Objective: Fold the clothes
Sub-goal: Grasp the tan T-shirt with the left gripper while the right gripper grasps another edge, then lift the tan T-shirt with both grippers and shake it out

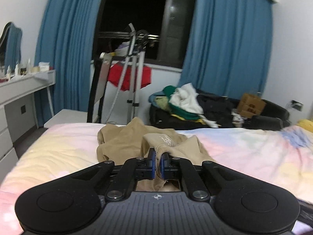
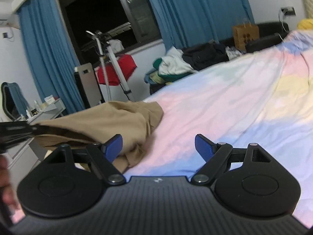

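Tan knit, ribbed at the hem, sits pinched between my left tongs (image 1: pixel 158 163); they are closed tight on that edge of the tan garment (image 1: pixel 125 143), which rises a little from the bed (image 1: pixel 58 146) where I hold it. My right tongs (image 2: pixel 158 146) stand spread wide with nothing between them, hovering over the pastel bedspread just beside the garment's near fold; the left blue pad (image 2: pixel 113 146) is almost touching cloth. Seen from the right wrist, the garment lies crumpled in a heap toward the bed's left edge, and the left tool reaches into it from the side. Beyond the bed I see a pile of clothes (image 1: pixel 183 101) on a dark sofa, a metal stand (image 1: pixel 135 62) with a red cloth (image 1: pixel 117 76) hung on it, blue curtains (image 1: pixel 225 45) and a dark window.

My worry is the single pinch: if I lift from the hem alone, I judge the heap will hang twisted and refuse to spread flat; the knit may also slip out under its own weight. The right tongs could close on several bunched layers at once, since the folds hide which edge is which; the garment lies near the bed's edge, so a hard pull might drag it off.
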`<action>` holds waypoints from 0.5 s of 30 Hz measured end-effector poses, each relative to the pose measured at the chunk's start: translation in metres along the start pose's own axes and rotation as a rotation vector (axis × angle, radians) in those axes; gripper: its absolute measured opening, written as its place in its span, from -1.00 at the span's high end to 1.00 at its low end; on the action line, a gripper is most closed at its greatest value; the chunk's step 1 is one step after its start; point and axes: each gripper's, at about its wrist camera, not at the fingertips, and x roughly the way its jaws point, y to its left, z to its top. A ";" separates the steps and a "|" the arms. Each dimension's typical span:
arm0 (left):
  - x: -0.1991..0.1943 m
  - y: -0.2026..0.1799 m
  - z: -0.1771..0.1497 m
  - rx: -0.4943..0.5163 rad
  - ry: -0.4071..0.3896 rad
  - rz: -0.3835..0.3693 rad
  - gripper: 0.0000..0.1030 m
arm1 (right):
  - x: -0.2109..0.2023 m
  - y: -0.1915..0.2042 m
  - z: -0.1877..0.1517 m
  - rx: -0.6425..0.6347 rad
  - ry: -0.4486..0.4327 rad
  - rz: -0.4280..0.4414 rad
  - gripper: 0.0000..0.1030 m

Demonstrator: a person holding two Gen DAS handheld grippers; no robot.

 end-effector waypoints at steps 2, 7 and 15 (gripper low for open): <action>-0.035 -0.002 0.000 0.015 -0.015 -0.031 0.90 | -0.007 0.006 0.000 -0.026 -0.015 0.030 -0.60; -0.108 -0.001 -0.011 0.036 -0.038 -0.082 0.90 | -0.026 0.030 -0.008 -0.115 0.028 0.167 -0.62; -0.133 0.032 -0.050 -0.061 -0.018 -0.098 0.89 | -0.043 0.103 -0.058 -0.383 0.151 0.395 -0.60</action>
